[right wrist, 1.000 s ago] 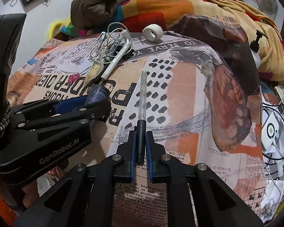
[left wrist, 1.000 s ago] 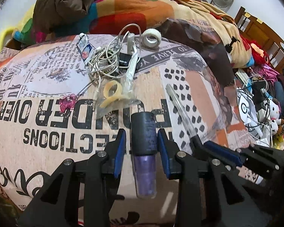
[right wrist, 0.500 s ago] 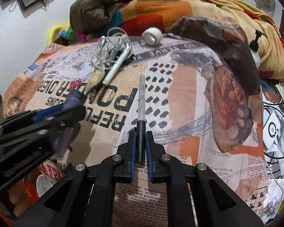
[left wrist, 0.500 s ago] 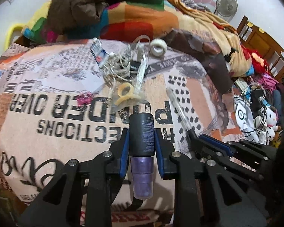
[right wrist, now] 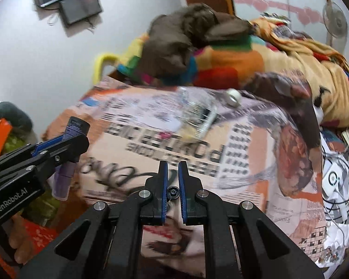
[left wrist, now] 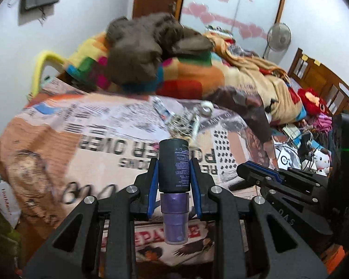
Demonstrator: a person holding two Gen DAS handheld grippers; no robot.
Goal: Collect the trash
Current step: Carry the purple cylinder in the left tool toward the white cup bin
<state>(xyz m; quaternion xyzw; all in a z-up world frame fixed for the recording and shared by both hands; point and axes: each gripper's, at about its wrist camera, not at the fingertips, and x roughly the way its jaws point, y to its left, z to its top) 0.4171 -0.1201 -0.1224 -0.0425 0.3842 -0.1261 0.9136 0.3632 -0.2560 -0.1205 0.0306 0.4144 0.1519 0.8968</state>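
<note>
A dark bottle point(left wrist: 173, 165) with a purple cap point(left wrist: 175, 218) is pinched between the blue pads point(left wrist: 153, 186) of the left gripper point(left wrist: 173, 169), held clear above the bed, cap end toward the camera. In the right wrist view the same bottle point(right wrist: 67, 160) is seen at the left, clamped in the left gripper point(right wrist: 65, 144). A pen point(right wrist: 173, 191) is held end-on between the nearly closed jaws of the right gripper point(right wrist: 172, 174); only its dark round end is seen, low between the pads. The right gripper point(left wrist: 258, 174) is also seen at the right of the left wrist view, its jaws pressed together. Below both, a newsprint sheet point(left wrist: 100, 144) is spread over the bed. On it, farther back, a blurred tangle of cables point(left wrist: 183, 125) and a tape roll point(right wrist: 232, 97) are lying. A colourful blanket point(left wrist: 197, 76) and a brown jacket point(left wrist: 139, 48) are heaped behind them.
</note>
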